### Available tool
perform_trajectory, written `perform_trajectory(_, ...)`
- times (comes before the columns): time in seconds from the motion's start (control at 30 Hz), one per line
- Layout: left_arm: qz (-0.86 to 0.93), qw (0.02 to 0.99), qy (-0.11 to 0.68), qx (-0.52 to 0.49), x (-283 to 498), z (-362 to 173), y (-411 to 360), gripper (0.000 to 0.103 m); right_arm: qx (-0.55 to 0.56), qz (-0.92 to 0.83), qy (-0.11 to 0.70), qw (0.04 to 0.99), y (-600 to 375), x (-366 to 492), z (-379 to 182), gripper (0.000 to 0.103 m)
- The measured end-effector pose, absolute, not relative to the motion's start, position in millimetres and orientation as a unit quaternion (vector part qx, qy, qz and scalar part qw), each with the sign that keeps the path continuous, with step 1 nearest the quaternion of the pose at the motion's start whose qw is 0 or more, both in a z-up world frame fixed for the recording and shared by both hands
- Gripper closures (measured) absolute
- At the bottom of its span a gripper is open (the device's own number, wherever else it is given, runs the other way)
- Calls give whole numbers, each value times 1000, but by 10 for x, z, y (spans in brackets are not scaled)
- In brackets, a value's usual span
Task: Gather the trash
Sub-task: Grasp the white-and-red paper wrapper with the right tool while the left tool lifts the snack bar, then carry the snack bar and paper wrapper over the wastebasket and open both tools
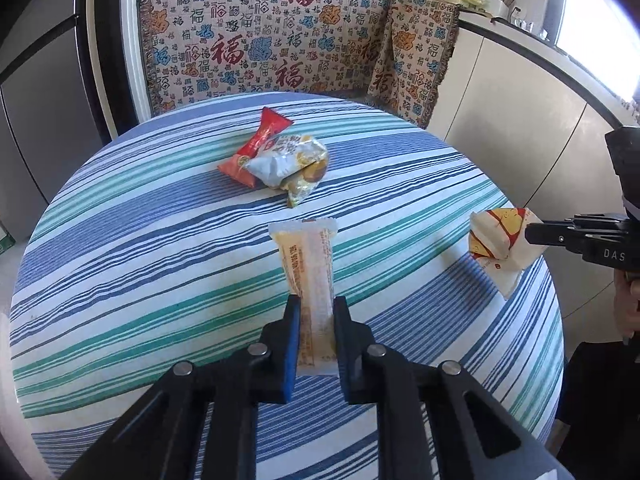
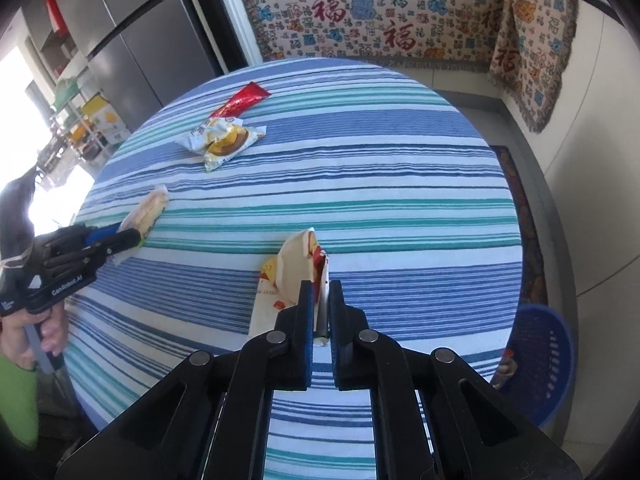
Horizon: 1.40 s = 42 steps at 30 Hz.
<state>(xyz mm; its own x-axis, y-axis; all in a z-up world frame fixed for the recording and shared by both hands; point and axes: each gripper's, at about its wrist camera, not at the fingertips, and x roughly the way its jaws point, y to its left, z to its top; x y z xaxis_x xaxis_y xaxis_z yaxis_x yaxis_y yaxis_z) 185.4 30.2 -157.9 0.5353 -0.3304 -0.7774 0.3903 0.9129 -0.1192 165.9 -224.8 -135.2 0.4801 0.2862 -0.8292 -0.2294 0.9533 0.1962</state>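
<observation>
Left wrist view: your left gripper (image 1: 316,306) clamps the wrapper (image 1: 308,276); right gripper (image 2: 321,292) clamps the bag (image 2: 294,276). Next, carry both to the basket (image 2: 540,364) at four o'clock.

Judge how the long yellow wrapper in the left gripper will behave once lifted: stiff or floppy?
Probably floppy: the long yellow wrapper looks like thin flat film, so its free end may droop. Likely very light, since it appears empty. The left gripper pinches one end only, and glossy film could slip.
</observation>
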Motion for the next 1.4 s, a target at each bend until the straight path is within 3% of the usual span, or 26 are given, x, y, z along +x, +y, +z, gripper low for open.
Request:
perform_trajectory(0.33, -273, 864, 421, 35, 1649, -1387, -480, 87, 53, 109, 454, 883, -2779, 1476, -1185, 98)
perform_trajectory(0.77, -399, 814, 420, 44, 1372, -1383, -2369, 87, 91, -51, 472, 876, -4495, 1097, -1470, 98)
perform_trajectory(1.07, -423, 776, 461, 75, 1342, -1846, -3461, 87, 107, -104, 493, 857, -5168, 959, -1813, 98)
perform_trajectory(1.4, -418, 756, 495, 97, 1544, -2420, -4020, 87, 144, -107, 503, 845, -5489, 888, -2089, 97)
